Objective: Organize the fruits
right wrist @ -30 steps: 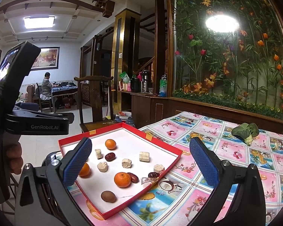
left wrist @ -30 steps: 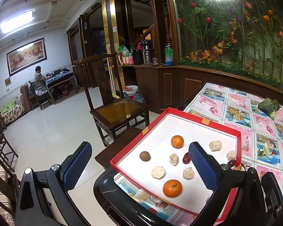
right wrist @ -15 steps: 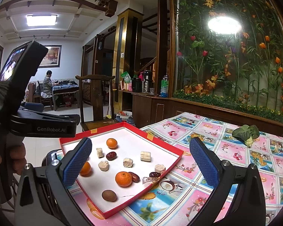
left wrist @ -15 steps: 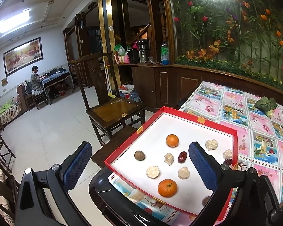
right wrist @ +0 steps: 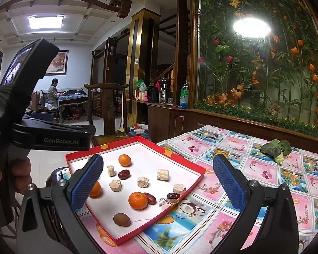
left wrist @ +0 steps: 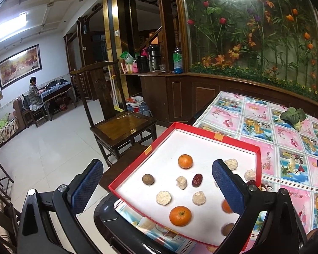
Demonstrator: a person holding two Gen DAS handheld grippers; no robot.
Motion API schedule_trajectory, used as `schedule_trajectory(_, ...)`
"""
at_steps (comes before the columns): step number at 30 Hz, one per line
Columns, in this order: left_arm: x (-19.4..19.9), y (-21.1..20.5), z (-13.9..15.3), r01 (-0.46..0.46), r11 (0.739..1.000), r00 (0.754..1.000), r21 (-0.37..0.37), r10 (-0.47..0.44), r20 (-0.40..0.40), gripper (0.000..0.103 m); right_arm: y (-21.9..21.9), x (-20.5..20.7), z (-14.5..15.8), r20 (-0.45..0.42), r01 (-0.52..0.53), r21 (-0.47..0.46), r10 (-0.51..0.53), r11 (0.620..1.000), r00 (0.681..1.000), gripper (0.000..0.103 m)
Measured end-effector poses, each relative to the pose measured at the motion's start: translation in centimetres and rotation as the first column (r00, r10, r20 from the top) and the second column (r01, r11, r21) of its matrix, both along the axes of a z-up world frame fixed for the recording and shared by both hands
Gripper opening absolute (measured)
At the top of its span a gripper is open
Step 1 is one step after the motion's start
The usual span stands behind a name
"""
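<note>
Right wrist view shows the right hand-held gripper (right wrist: 156,182) with its blue pads spread wide and nothing between them, hovering above the near edge of the desk (right wrist: 265,182); the left hand-held gripper (left wrist: 156,186) is likewise wide apart and empty, poised over the other side of the red tray (right wrist: 181,202). Every fruit lies loose on the tray's white floor. Nearest the right gripper is a brown round fruit (right wrist: 122,219), and just beyond it a mandarin (right wrist: 138,200) touching a red date (right wrist: 151,198), with a second dark date (right wrist: 173,195) and a crumpled wrapper (right wrist: 167,201) by the rim. Closing on that mandarin could, in my judgement, drag the date along or squeeze both together. A second mandarin (right wrist: 94,189) sits half hidden behind the right gripper's left pad, so a blind descent might knock it. Further in, pale chunks (right wrist: 143,182) are scattered near one another, and a third mandarin (right wrist: 124,160) rests near the far wall; round fruit would likely roll if nudged. The tray overhangs the desk corner on the left gripper's side, so pressing down there could tip it. Well apart, a leafy green vegetable (right wrist: 276,148) lies on the patterned cloth.
</note>
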State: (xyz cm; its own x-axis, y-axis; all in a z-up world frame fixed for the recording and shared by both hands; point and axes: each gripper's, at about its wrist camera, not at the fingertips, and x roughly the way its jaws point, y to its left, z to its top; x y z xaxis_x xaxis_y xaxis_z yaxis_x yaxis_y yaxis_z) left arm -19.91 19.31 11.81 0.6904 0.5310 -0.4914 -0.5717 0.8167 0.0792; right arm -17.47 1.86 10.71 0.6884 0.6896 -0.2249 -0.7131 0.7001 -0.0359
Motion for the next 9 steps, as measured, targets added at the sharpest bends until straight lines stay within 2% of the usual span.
schedule_trajectory(3,0.1,-0.2,0.4,0.035,0.999,0.999,-0.010,-0.035,0.034,0.102,0.2,-0.3,-0.1,0.007,0.000,-0.001,0.000,1.000,1.000,0.103)
schedule_trajectory(5,-0.2,-0.9,1.2,0.063,0.998,0.995,0.013,-0.064,0.081,0.102,0.2,-0.3,-0.2,0.011,0.000,-0.004,0.000,1.000,1.000,0.103)
schedule_trajectory(9,0.4,-1.7,1.5,0.102,0.994,0.992,0.029,-0.104,0.066,0.103,-0.1,-0.1,-0.3,0.017,0.014,0.000,-0.014,1.000,1.000,0.103)
